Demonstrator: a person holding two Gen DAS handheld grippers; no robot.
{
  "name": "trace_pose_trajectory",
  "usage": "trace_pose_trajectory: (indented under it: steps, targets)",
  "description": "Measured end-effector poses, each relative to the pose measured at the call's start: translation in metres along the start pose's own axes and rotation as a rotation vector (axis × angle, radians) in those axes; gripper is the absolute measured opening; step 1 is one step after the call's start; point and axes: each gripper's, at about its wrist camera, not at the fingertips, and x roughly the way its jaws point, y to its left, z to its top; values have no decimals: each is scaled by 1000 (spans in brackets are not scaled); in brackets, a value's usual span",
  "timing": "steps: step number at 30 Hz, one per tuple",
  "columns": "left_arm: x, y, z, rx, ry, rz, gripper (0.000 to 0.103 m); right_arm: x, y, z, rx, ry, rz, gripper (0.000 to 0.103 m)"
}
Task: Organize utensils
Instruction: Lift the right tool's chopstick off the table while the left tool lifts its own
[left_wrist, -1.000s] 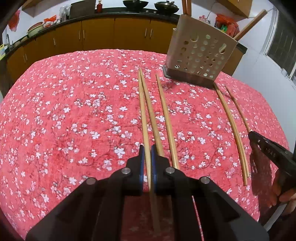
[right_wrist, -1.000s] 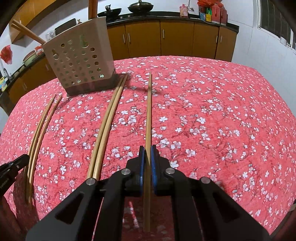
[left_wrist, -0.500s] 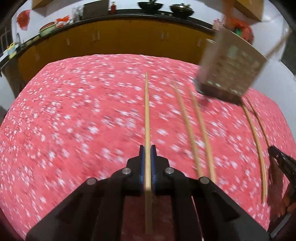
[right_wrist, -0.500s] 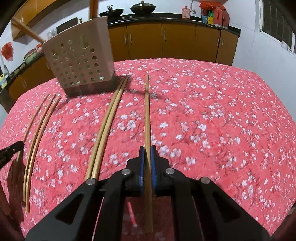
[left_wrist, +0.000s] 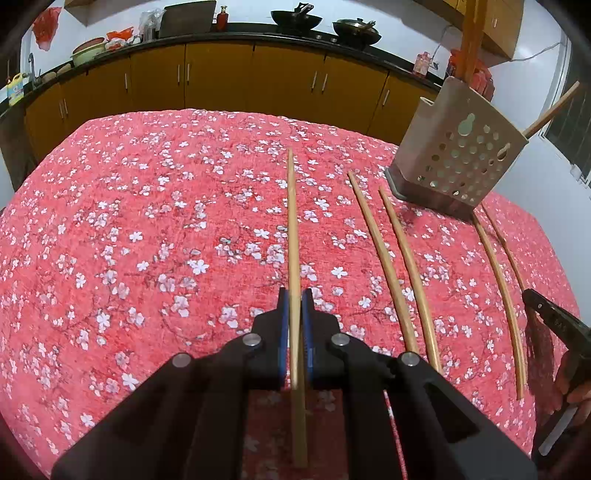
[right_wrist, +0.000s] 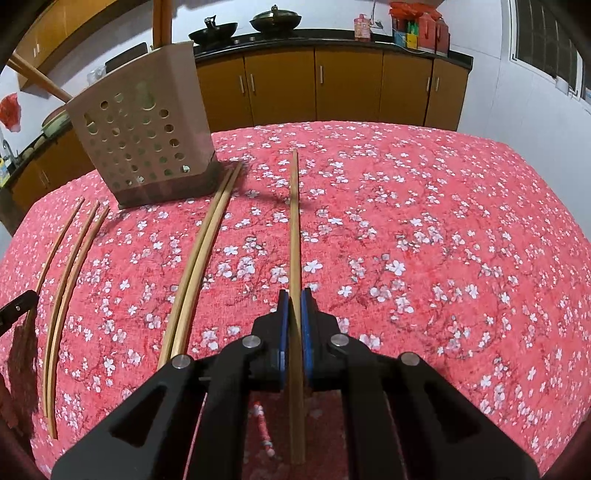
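My left gripper (left_wrist: 294, 295) is shut on a wooden chopstick (left_wrist: 291, 221) that points straight ahead above the red flowered cloth. My right gripper (right_wrist: 294, 295) is shut on another chopstick (right_wrist: 294, 221) the same way. A beige perforated utensil holder (left_wrist: 458, 155) stands at the far right in the left wrist view and at the far left in the right wrist view (right_wrist: 140, 140), with utensil handles sticking out. Loose chopsticks lie on the cloth: two near the middle right (left_wrist: 391, 266) and two further right (left_wrist: 498, 280).
The table wears a red cloth with white blossoms (left_wrist: 147, 221). Orange kitchen cabinets (right_wrist: 332, 88) with pans on the black counter run behind it. The other gripper's tip shows at the right edge (left_wrist: 550, 317) and at the left edge (right_wrist: 14, 306).
My left gripper has lifted its chopstick and swung left, away from the two beside it. The right gripper holds its chopstick nearly as before.
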Motion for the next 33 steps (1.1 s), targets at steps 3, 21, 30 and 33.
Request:
trace_pose_trajectory:
  steps: [3, 21, 30, 33]
  targets:
    - [0, 2, 1, 2, 1, 2, 10, -1, 1, -1, -1, 0, -2, 8]
    - [-9, -7, -9, 51, 9, 37, 10, -15, 3, -15, -36, 4, 1, 8]
    - [-11, -14, -11, 83, 16, 72, 8, -17, -1, -15, -29, 6, 13, 8]
    - [-12, -12, -9, 89, 39, 69, 8, -28, -4, -12, -17, -23, 25, 7]
